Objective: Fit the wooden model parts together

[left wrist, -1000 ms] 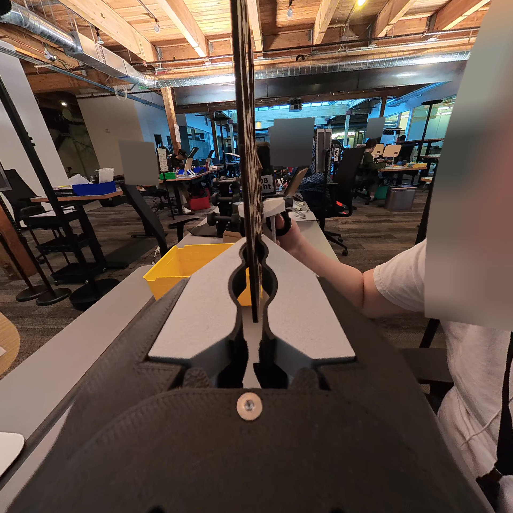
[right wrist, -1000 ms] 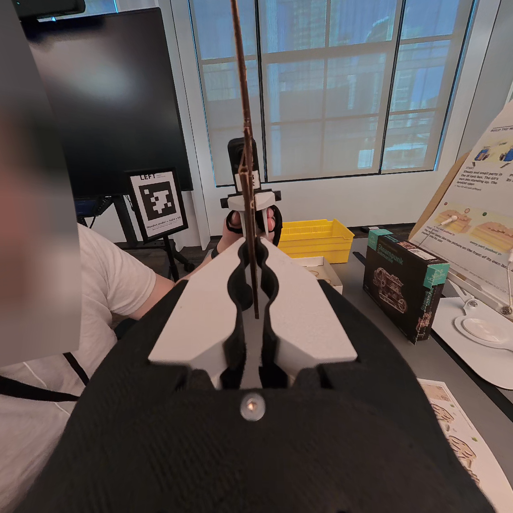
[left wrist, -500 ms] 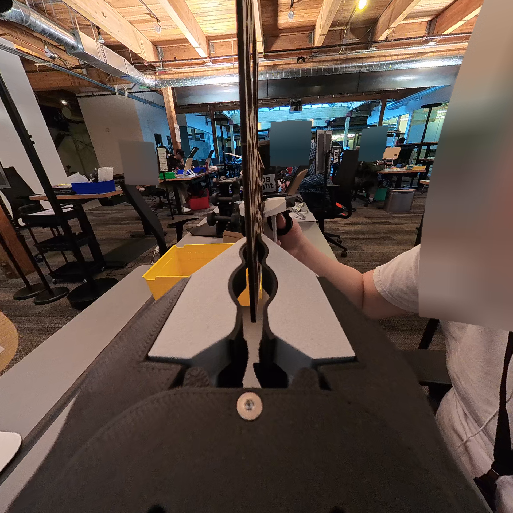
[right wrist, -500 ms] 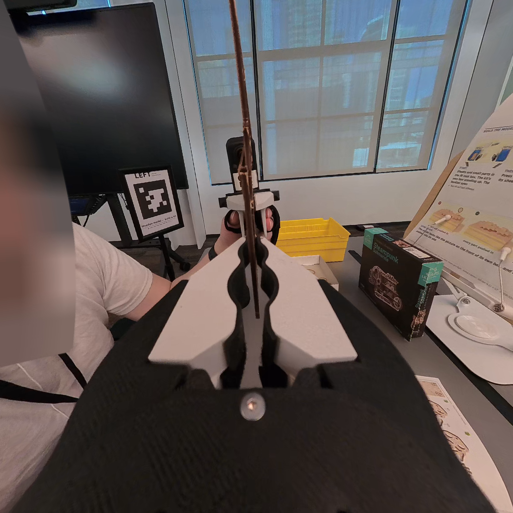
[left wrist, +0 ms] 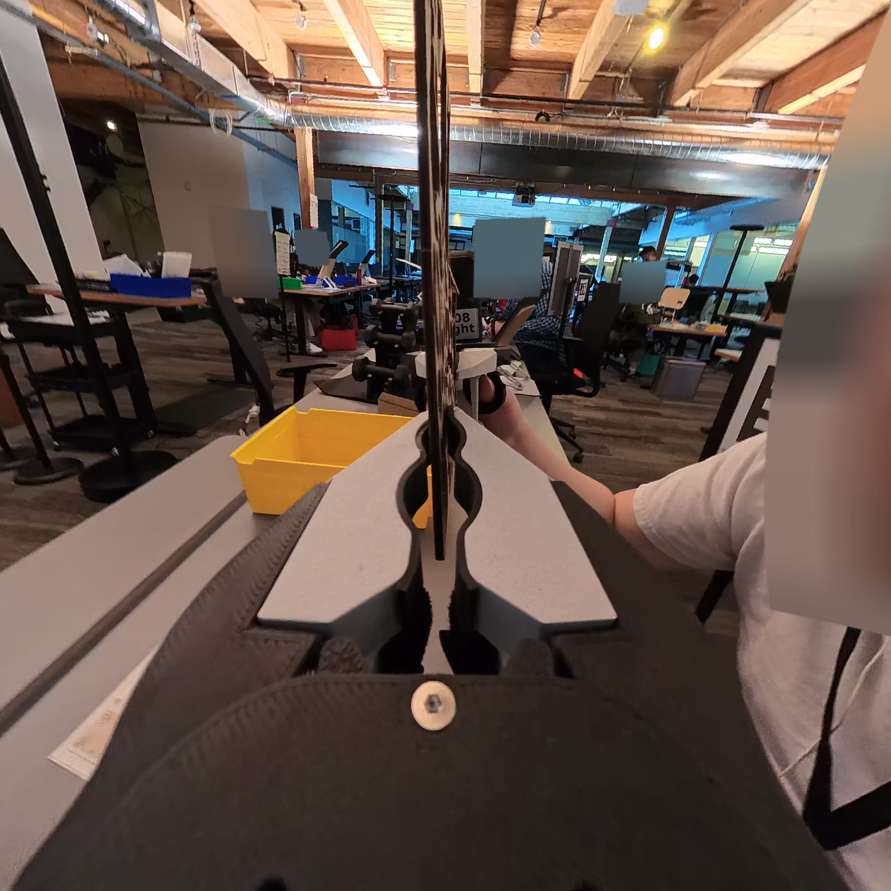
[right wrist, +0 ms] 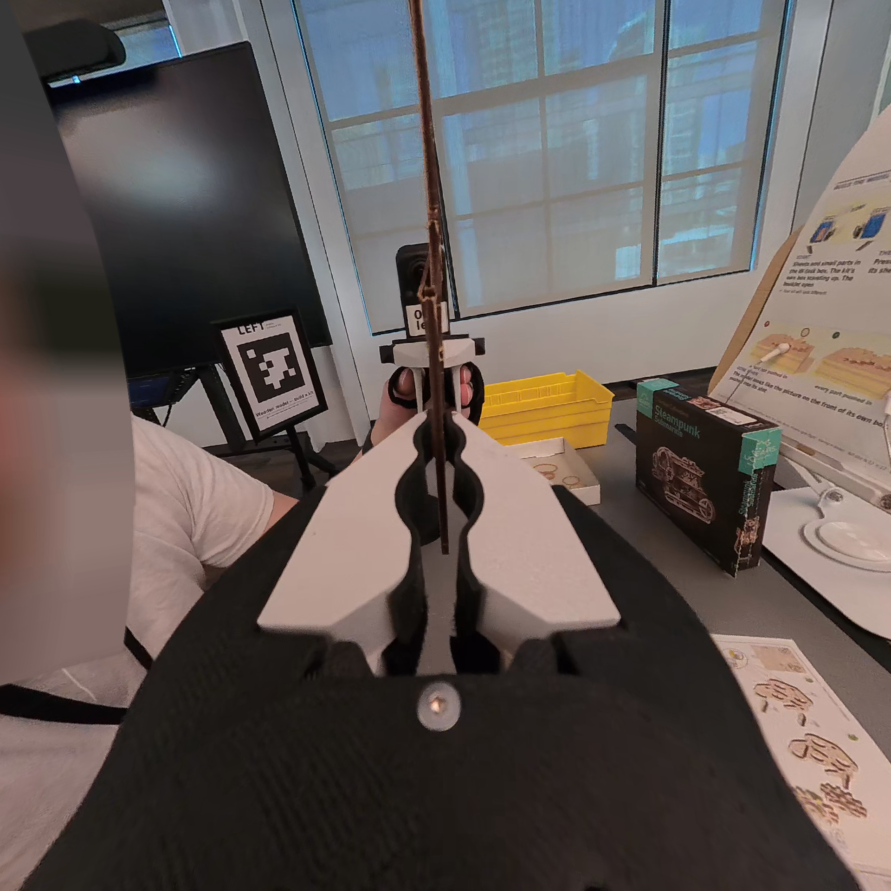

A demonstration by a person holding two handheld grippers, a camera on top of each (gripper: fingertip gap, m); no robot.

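The wooden sheet (left wrist: 434, 289) stands edge-on and upright, raised above the bench (right wrist: 627, 463). The left gripper (left wrist: 438, 424) and right gripper (right wrist: 436, 424) face each other, jaws of each closed on opposite edges of the sheet, apparently to steady it. The kit box (right wrist: 699, 482) and yellow bin (right wrist: 545, 410) sit beyond, far right.

Writing shows, though none of it is given here. Left of the yellow bin (right wrist: 545, 410) stands a framed sign (right wrist: 272, 373) with a black-and-white marker. Right of the bin stand a dark box (right wrist: 699, 477) with teal lettering and a printed instruction board (right wrist: 829, 337). Above the bin's left end, a white tag (right wrist: 418, 320) is half hidden by the wooden sheet (right wrist: 434, 241).
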